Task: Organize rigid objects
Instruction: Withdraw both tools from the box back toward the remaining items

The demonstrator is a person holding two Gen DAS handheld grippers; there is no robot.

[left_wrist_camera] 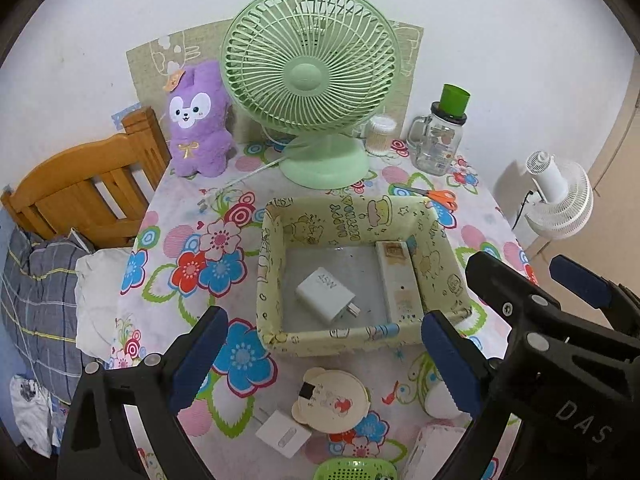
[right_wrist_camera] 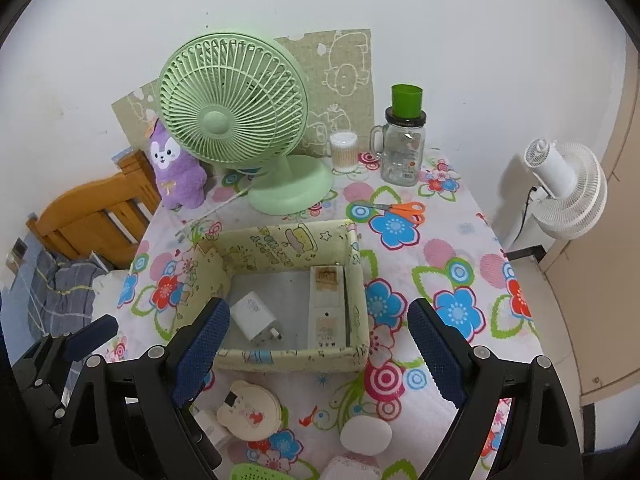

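Observation:
A pale yellow fabric box (left_wrist_camera: 276, 268) (right_wrist_camera: 208, 280) sits mid-table and holds a white charger (left_wrist_camera: 326, 294) (right_wrist_camera: 254, 316) and a long white remote (left_wrist_camera: 398, 280) (right_wrist_camera: 327, 306). Nearer me lie a bear-shaped cream case (left_wrist_camera: 332, 400) (right_wrist_camera: 250, 410), a white adapter (left_wrist_camera: 282, 434), a white oval object (right_wrist_camera: 366, 436) and a green perforated item (left_wrist_camera: 354, 470) (right_wrist_camera: 252, 472). My left gripper (left_wrist_camera: 324, 360) hangs open above the box's near edge, empty. My right gripper (right_wrist_camera: 320, 356) is open and empty too, just right of it.
A green desk fan (left_wrist_camera: 310, 84) (right_wrist_camera: 232, 120), purple plush (left_wrist_camera: 198, 120), cotton-swab jar (right_wrist_camera: 343, 152), glass mug with green cup (right_wrist_camera: 402, 152) and orange scissors (left_wrist_camera: 434, 196) (right_wrist_camera: 400, 208) stand at the back. A wooden chair (left_wrist_camera: 80, 192) is left, a white floor fan (right_wrist_camera: 568, 192) right.

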